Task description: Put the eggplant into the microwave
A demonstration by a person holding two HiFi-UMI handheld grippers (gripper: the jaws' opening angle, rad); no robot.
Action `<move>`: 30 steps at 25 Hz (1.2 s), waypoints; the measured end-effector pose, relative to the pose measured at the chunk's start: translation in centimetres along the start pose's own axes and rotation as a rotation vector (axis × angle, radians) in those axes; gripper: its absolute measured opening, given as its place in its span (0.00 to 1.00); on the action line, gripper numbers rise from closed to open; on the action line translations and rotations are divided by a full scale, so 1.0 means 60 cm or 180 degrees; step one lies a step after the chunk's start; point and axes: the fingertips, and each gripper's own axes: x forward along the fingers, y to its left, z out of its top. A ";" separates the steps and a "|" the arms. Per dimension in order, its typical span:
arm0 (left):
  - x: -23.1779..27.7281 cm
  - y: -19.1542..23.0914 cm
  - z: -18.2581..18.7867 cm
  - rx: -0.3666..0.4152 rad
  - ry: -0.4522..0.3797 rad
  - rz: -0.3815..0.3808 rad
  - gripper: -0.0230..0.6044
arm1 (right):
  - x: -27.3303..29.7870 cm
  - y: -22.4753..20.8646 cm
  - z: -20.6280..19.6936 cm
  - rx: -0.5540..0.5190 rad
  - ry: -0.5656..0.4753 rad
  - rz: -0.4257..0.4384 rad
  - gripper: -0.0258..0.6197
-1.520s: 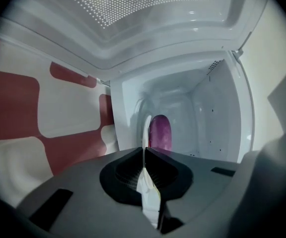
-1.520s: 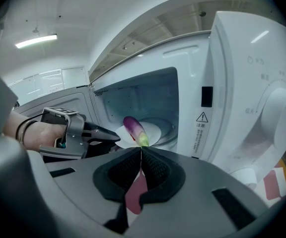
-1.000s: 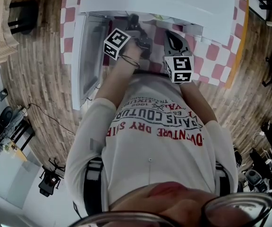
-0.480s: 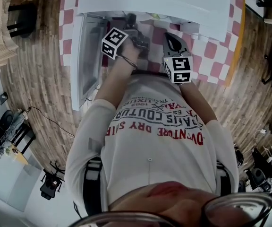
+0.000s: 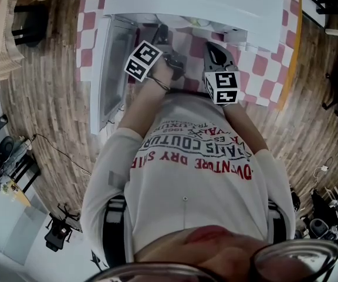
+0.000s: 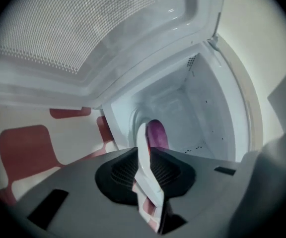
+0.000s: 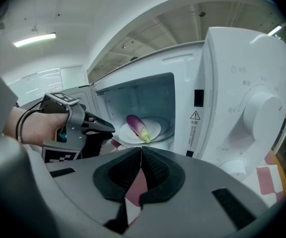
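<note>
The eggplant (image 7: 138,128) lies inside the microwave (image 7: 242,98), on a white plate (image 7: 154,129) on the cavity floor. Its purple body points to the far left and its green stem end to the near right. The microwave door (image 5: 113,69) stands swung open on the left, and its perforated inner panel fills the upper part of the left gripper view.

The left gripper (image 6: 146,151) is held at the mouth of the cavity, aimed at the eggplant, which shows just beyond its tips. Its jaws stand a little apart and are closing. Nothing is between them, and only the plate's white and the checked cloth show through the gap. In the right gripper view its tip sits near the left rim of the plate, apart from the eggplant. The person's hand (image 7: 31,125) grips its handle.

The right gripper (image 7: 141,150) hangs to the right of the left one, nearer the person and outside the microwave. It faces the open cavity and the control panel with its round dial (image 7: 259,108). Its pads meet at the tips and it holds nothing.

The microwave stands on a desk (image 5: 263,63) covered in a pink and white checked cloth.
</note>
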 end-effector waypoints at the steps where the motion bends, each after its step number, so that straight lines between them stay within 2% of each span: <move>1: -0.007 -0.005 0.000 0.0105 0.0016 -0.0016 0.13 | -0.001 0.002 0.004 -0.0003 -0.0015 0.0003 0.08; 3: -0.021 -0.018 -0.001 0.0377 0.0060 -0.0088 0.09 | -0.003 0.005 0.012 -0.0009 -0.0053 0.0000 0.08; 7: -0.048 -0.051 -0.006 0.0891 0.0134 -0.0297 0.08 | -0.012 0.005 0.036 -0.0022 -0.0179 -0.0042 0.08; 10: -0.072 -0.085 -0.007 0.1224 0.0148 -0.0558 0.08 | -0.021 0.003 0.060 -0.0066 -0.0295 -0.0117 0.08; 14: -0.113 -0.141 -0.007 0.1581 0.0040 -0.0947 0.08 | -0.034 0.002 0.090 -0.0130 -0.0461 -0.0167 0.08; 16: -0.130 -0.167 -0.011 0.1963 -0.0037 -0.1079 0.08 | -0.040 0.000 0.104 -0.0149 -0.0531 -0.0163 0.08; 19: -0.151 -0.200 -0.021 0.2806 -0.0209 -0.1177 0.08 | -0.049 -0.004 0.114 -0.0150 -0.0576 -0.0184 0.08; 21: -0.159 -0.217 -0.021 0.3185 -0.0356 -0.1197 0.08 | -0.053 -0.006 0.118 -0.0150 -0.0597 -0.0200 0.08; 23: -0.161 -0.231 -0.014 0.3295 -0.0482 -0.1210 0.08 | -0.055 -0.007 0.123 -0.0158 -0.0614 -0.0201 0.08; 25: -0.160 -0.241 -0.008 0.3298 -0.0541 -0.1206 0.08 | -0.057 -0.006 0.128 -0.0204 -0.0625 -0.0201 0.08; 30: -0.150 -0.247 -0.010 0.3336 -0.0506 -0.1181 0.08 | -0.059 -0.003 0.143 -0.0344 -0.0674 -0.0206 0.08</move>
